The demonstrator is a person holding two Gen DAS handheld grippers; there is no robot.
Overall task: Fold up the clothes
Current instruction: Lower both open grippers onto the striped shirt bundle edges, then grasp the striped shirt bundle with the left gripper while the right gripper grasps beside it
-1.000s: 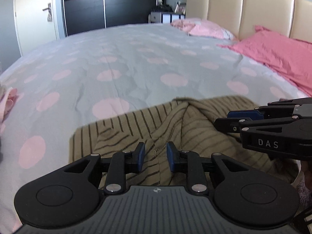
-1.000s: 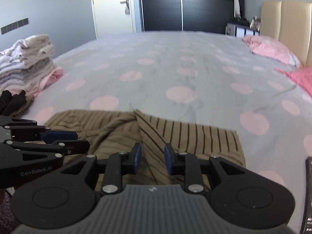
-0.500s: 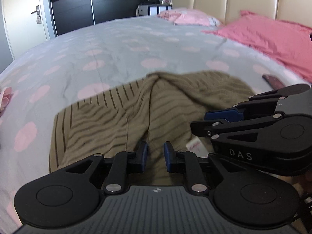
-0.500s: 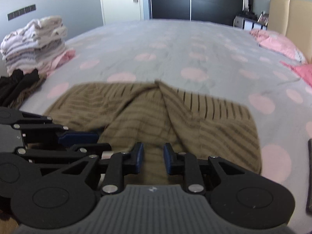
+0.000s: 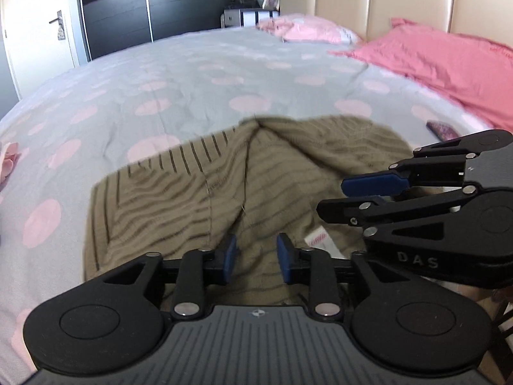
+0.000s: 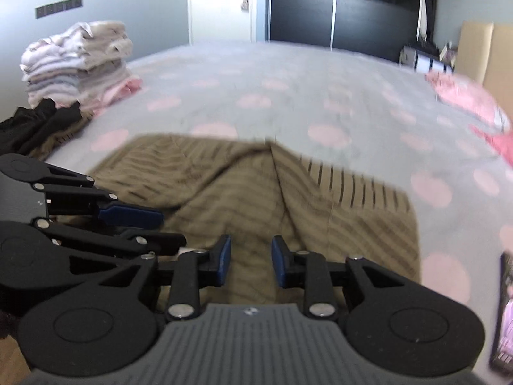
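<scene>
Two grippers: both over the garment's near edge.
Left gripper (image 5: 256, 255): fingers spread, empty.
Garment (image 5: 198, 199): olive striped, rumpled on the dotted bedspread (image 5: 192, 73), 12 o'clock of both.
Right gripper (image 6: 250, 261): spread, empty.

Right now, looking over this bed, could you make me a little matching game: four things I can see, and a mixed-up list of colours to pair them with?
Things:
1. garment lying in front of both claws
2. pillow against the headboard
3. wardrobe doors
4. pads on the claw fingers

Colours:
A. blue
B. black
C. olive with dark stripes
D. deep pink

Pairs: 1-C, 2-D, 3-B, 4-A
</scene>
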